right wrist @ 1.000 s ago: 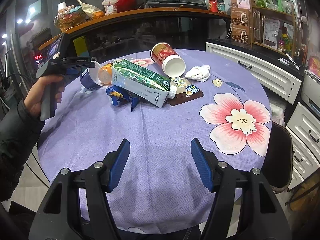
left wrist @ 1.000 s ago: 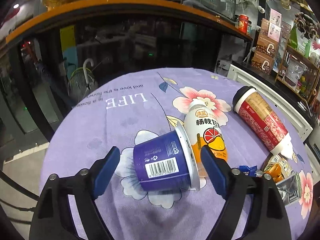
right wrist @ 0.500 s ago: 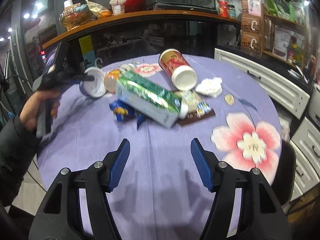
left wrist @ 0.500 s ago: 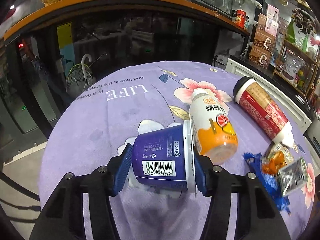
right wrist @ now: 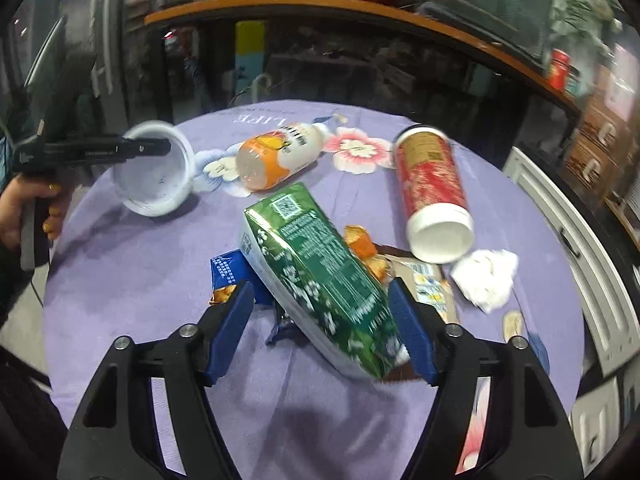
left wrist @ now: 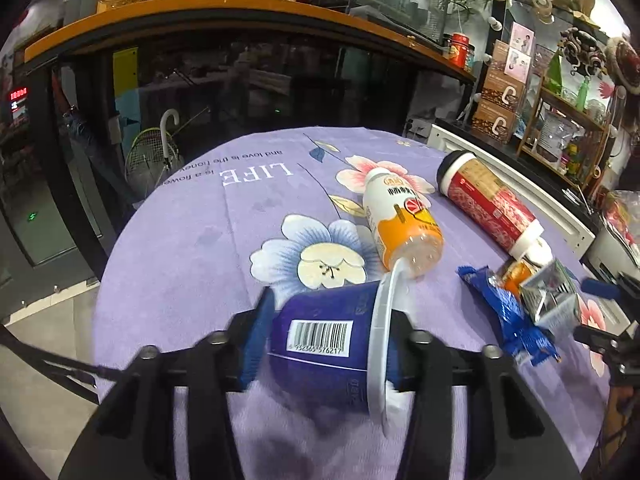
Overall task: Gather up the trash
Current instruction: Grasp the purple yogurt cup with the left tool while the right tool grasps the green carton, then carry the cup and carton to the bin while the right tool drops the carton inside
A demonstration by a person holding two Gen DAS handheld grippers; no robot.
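**Left wrist view: claw clamps the blue cup while the right claw straddles the carton**

The left claw [left wrist: 326, 336] has just been closing, and its blue pads now press on both ends of the blue cup [left wrist: 320, 344], which lies on its side with its barcode up and its white rim toward the right pad. Taking that cup as the landmark, the orange and white bottle [left wrist: 400, 220] lies just beyond its rim, the bottle's clear base almost touching it. The red tube [left wrist: 486, 202] lies farther off, to the right of the bottle. A blue wrapper [left wrist: 504, 312] lies to the cup's right on the purple bench [left wrist: 200, 220].

In the right wrist view, the right claw [right wrist: 320, 326] has just been opening; its pads stand apart on either side of the green carton [right wrist: 320, 280] and do not press it. The carton lies tilted over the blue wrapper, well to the right of the cup [right wrist: 154, 174]. A crumpled white tissue [right wrist: 486, 276] lies beside the red tube's open end.
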